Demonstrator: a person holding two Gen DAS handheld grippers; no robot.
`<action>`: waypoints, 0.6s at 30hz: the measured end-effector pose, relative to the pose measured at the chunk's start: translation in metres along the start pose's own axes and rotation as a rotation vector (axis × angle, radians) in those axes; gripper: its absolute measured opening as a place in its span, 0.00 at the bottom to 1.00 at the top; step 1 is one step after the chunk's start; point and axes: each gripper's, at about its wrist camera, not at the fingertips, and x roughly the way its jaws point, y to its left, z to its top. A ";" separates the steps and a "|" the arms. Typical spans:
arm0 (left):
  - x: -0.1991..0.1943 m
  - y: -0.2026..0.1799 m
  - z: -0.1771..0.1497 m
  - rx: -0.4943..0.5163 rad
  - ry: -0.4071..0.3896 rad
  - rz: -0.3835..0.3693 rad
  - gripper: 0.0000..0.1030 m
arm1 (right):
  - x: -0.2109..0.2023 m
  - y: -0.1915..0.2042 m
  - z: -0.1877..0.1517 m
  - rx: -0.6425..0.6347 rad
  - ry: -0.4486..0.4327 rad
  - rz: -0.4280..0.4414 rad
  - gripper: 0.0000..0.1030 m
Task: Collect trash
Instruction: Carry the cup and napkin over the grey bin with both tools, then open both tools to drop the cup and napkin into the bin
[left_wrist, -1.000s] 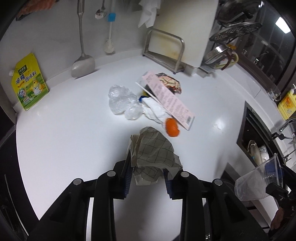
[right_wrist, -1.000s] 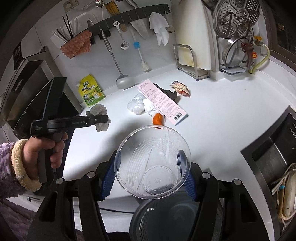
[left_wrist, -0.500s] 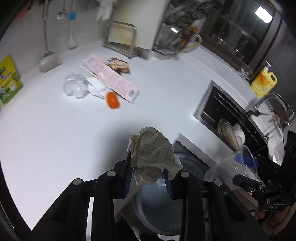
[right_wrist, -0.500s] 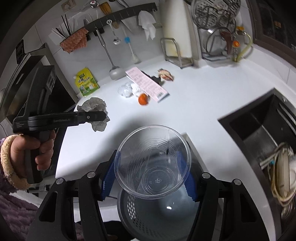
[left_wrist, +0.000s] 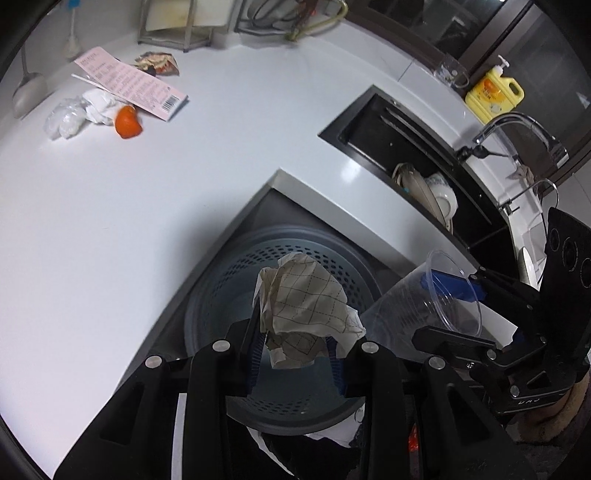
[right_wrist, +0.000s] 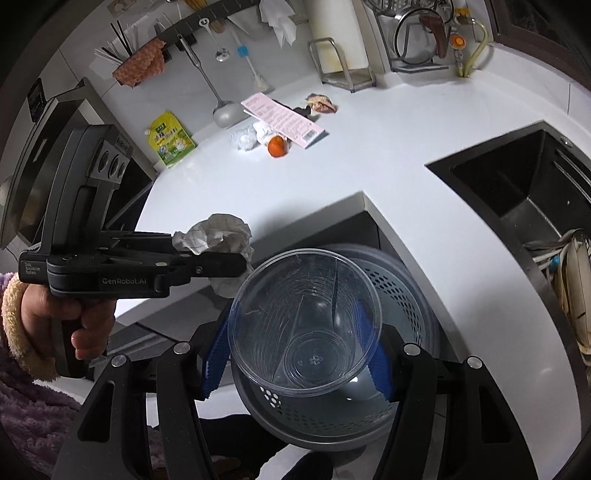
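Two handfuls of kitchen rubbish poised over the bin

The left gripper (left_wrist: 295, 347) has its jaws pinched narrow on a crumpled checked paper (left_wrist: 303, 302), which bulges above and ahead of the pads, directly over the grey perforated bin (left_wrist: 221, 295) standing below the counter edge. The right gripper (right_wrist: 299, 347) spans a clear plastic cup (right_wrist: 304, 325) with jaws set wide against its walls, mouth toward the camera, the same bin beneath it. The paper looks feather-light and soft, so any pinch on a fold should hold; the cup appears thin, slick and easily crushed, best gripped gently across its ribbed sides. Well ahead of both jaws, on the white counter (right_wrist: 369, 166), an orange (right_wrist: 277, 146), a pink receipt (right_wrist: 284, 120) and wrappers await collection.
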 end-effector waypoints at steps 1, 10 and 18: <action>0.004 -0.001 0.000 0.003 0.010 -0.002 0.31 | 0.001 -0.002 -0.001 0.002 0.002 -0.001 0.59; 0.018 -0.006 0.001 0.008 0.046 0.016 0.59 | 0.012 -0.012 -0.015 0.021 0.039 -0.014 0.66; 0.013 -0.007 0.007 0.015 0.033 0.020 0.65 | 0.008 -0.017 -0.020 0.038 0.033 -0.018 0.75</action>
